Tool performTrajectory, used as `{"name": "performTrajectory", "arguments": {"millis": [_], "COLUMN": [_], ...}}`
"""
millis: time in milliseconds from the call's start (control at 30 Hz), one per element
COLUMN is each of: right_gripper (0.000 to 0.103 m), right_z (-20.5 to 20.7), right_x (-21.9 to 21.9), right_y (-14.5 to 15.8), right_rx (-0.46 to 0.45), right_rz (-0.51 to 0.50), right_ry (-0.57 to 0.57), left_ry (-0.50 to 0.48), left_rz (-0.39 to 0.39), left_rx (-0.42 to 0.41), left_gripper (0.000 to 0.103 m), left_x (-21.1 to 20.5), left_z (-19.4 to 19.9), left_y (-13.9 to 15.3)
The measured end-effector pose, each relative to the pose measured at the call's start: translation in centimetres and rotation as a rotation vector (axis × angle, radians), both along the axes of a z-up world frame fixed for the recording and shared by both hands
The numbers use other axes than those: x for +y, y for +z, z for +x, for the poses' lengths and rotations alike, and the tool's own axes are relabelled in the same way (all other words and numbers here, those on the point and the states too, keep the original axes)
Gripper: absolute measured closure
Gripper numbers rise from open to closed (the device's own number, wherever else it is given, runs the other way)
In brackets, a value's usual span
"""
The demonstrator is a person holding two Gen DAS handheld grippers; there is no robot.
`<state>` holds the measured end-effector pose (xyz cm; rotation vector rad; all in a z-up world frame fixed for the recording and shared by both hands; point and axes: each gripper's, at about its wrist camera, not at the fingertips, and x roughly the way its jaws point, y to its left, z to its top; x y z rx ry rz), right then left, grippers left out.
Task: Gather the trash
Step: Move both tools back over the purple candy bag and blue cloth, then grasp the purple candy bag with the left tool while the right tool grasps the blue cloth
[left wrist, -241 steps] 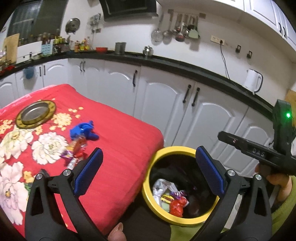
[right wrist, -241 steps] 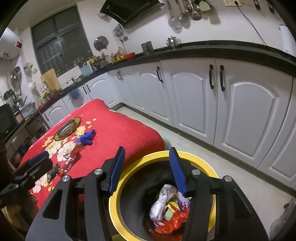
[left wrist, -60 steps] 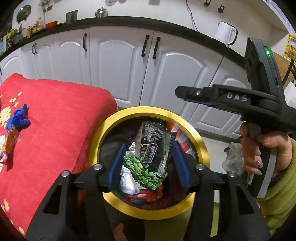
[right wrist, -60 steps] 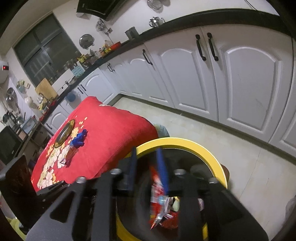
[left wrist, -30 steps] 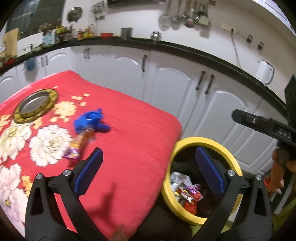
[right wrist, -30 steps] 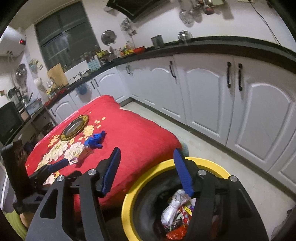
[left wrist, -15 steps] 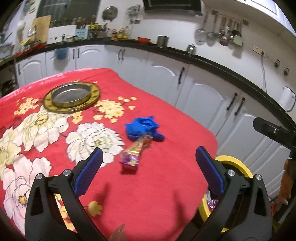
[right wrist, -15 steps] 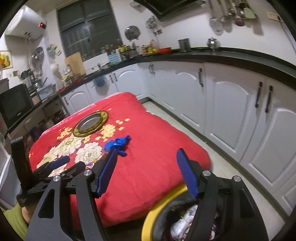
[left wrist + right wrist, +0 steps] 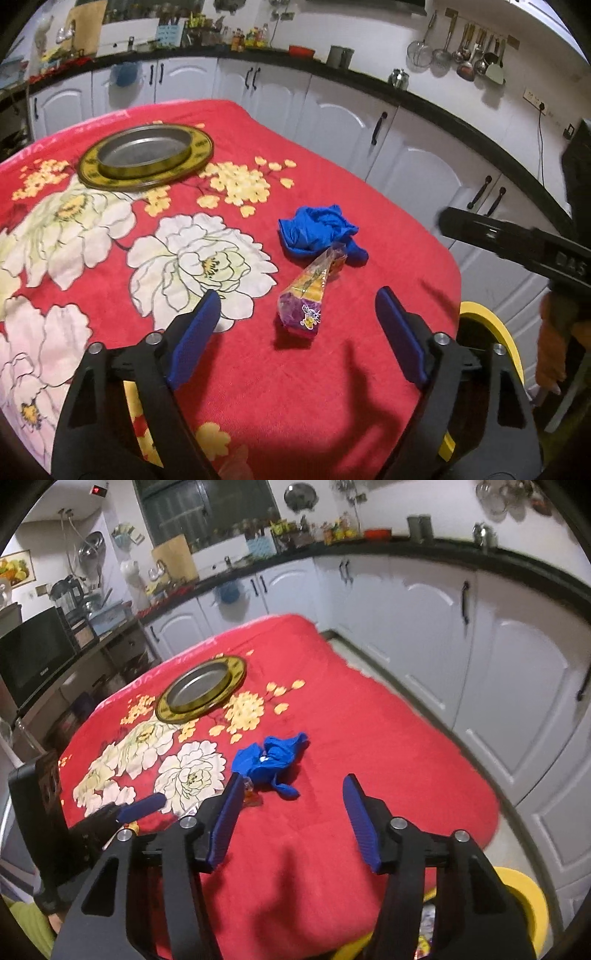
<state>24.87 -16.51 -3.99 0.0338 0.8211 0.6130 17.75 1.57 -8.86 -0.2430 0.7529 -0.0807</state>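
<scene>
On the red flowered bench, a clear snack wrapper lies touching a crumpled blue glove. My left hand-held gripper hovers near the wrapper, jaws closing on nothing. My right hand-held gripper closes too, empty; its finger hides most of the wrapper. Only the yellow bin's rim shows.

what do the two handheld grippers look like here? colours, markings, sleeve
Both are black plastic frames with silver bolts at the joints and ribbed blue pads on the fingers. Left gripper and right gripper look alike. Seen from the left camera, the right gripper's black body carries raised "DAS" lettering. A yellow-green sleeve shows at the bottom left corner of the right view. No cables visible.
</scene>
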Motion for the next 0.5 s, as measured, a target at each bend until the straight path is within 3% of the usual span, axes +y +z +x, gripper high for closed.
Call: {"name": "performTrajectory", "arguments": {"millis": [167,300,367,433,500], "right_gripper": [0.058,0.061,0.062,0.063,0.072], "right_z": [2.1,3.6,4.3,5.0,5.3], "right_x": [2.6,4.4,5.0,5.5,5.7], "right_y": [-1.6,-2.9,-3.5,-4.0,-4.5], "right_rx": [0.063,0.101,0.123,0.139,0.154], "right_rz": [-0.019,-0.045,-0.057,-0.062,-0.058], "right_ry": [0.024,0.027,0.019,0.009,0.007], "left_ry": [-0.018,-0.024,-0.023,-0.025,-0.028], "left_rz": [-0.026,-0.046,-0.059,-0.066,-0.066], "left_rx": [0.041,0.067,0.067,0.067,0.072], "left_gripper": [0.033,0.046,0.047,0.058,0.074], "left_x": [0.2,0.3,0.5,0.6,0.6], "left_z": [1.0,1.4,1.4,1.4,1.4], "left_y": [-1.1,-1.9,-2.0,-2.0,-2.2]}}
